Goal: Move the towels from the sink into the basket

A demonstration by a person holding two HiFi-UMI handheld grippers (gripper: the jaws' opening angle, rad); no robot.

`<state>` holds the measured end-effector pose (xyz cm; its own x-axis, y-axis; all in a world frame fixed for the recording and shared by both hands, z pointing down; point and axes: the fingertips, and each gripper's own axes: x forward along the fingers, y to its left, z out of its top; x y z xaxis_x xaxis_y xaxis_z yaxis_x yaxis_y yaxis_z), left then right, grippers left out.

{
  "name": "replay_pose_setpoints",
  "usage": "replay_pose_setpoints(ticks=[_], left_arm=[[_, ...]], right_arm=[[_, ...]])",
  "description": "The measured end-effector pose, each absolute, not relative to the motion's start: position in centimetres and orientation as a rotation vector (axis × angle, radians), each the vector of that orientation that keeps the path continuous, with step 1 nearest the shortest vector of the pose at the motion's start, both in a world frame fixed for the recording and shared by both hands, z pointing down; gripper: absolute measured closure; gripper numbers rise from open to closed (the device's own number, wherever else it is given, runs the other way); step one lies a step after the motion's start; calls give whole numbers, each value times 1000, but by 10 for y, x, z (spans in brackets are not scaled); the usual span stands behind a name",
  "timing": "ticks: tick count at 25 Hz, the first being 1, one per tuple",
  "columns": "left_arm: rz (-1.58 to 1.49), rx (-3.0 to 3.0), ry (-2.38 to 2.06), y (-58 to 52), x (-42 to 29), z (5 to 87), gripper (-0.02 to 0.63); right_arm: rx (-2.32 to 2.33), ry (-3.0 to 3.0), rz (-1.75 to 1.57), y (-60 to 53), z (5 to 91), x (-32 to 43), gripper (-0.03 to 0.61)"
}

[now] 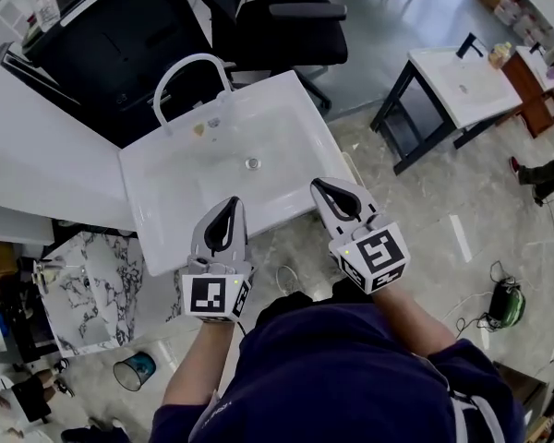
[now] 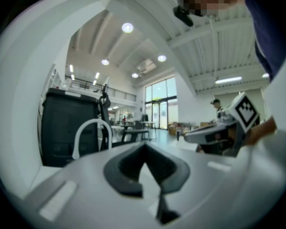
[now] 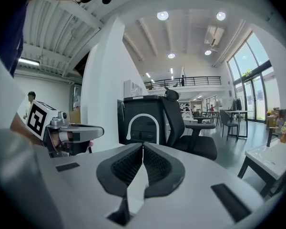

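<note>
The white sink [image 1: 166, 187] lies below me, with a curved white faucet [image 1: 189, 72] at its back and a drain [image 1: 252, 163] in the middle. I see no towel in its basin and no basket in any view. My left gripper [image 1: 232, 203] hovers over the sink's front edge, shut with nothing in it; its pads meet at the tip [image 2: 144, 146]. My right gripper [image 1: 319, 185] is beside it to the right, also shut and empty [image 3: 143, 146]. Both point level toward the faucet [image 3: 143, 120].
Behind the sink stand a black cabinet [image 1: 111, 44] and a black office chair [image 1: 286, 26]. A second white sink on a black stand [image 1: 462, 81] is at the right. At the lower left are a marble-patterned block [image 1: 92, 289] and a small blue bucket [image 1: 136, 370].
</note>
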<state>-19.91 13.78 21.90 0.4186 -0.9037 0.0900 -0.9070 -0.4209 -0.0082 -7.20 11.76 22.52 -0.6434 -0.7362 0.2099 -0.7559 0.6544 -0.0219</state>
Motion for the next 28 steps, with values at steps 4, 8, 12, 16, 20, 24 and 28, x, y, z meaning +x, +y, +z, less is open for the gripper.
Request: replay_pose_setpoints(ticks=[4, 8, 12, 16, 20, 24, 28], left_arm=[[123, 2584, -1698, 137, -224, 219, 612], [114, 2550, -1738, 134, -242, 220, 611], [116, 2536, -1768, 130, -253, 222, 612], [109, 2509, -1787, 121, -260, 224, 612], [111, 2502, -1794, 110, -260, 222, 611], [110, 2496, -1808, 101, -261, 220, 611], [112, 2488, -1823, 92, -262, 218, 611]], right_arm=[[1176, -2708, 169, 113, 224, -98, 569], [1127, -2734, 168, 106, 221, -118, 569], [1070, -2768, 174, 99, 218, -138, 569], [1003, -2792, 181, 93, 218, -156, 569], [962, -2806, 181, 85, 216, -164, 570], [937, -2813, 182, 77, 215, -169, 571], [913, -2819, 181, 68, 216, -171, 571]])
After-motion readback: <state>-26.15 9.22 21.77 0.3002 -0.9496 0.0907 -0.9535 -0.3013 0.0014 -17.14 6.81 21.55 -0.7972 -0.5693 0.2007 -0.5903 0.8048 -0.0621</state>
